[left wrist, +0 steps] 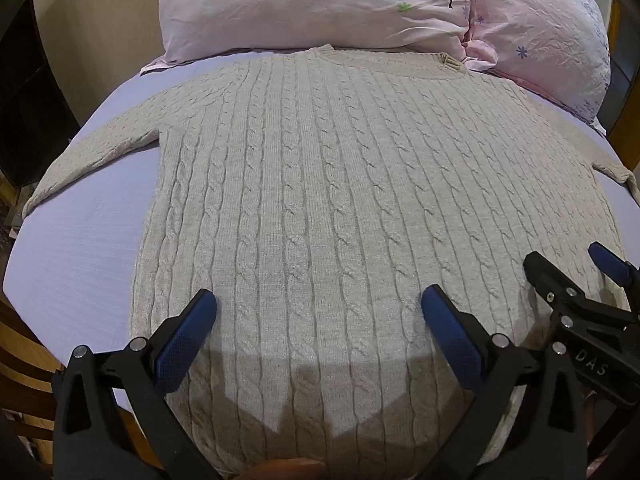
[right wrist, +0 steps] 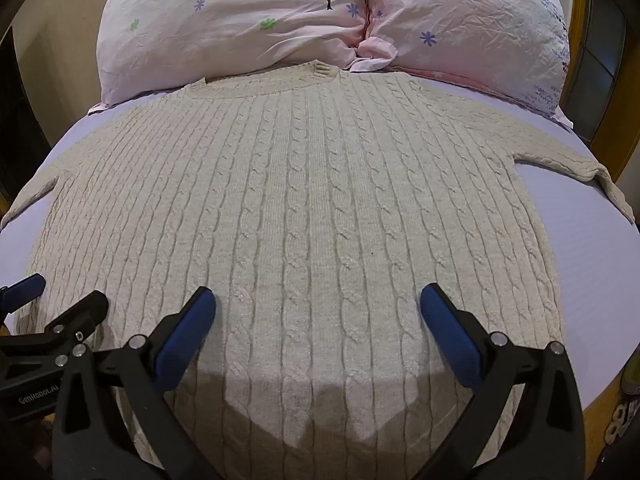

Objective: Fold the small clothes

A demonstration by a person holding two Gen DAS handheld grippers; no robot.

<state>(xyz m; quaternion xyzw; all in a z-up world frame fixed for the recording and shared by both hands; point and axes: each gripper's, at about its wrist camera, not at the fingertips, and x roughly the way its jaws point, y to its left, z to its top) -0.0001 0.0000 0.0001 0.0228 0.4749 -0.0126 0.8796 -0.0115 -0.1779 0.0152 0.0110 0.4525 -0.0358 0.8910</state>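
Note:
A beige cable-knit sweater lies flat and face up on a lilac bed sheet, collar towards the pillows and both sleeves spread sideways. It also shows in the right wrist view. My left gripper is open and empty, hovering over the sweater's lower hem on the left half. My right gripper is open and empty over the hem on the right half. The right gripper also shows in the left wrist view, and the left gripper shows at the left edge of the right wrist view.
Two pink flowered pillows lie at the head of the bed behind the collar. The lilac sheet is bare beside the sweater. A wooden bed frame edges the mattress, with dark furniture at the far left.

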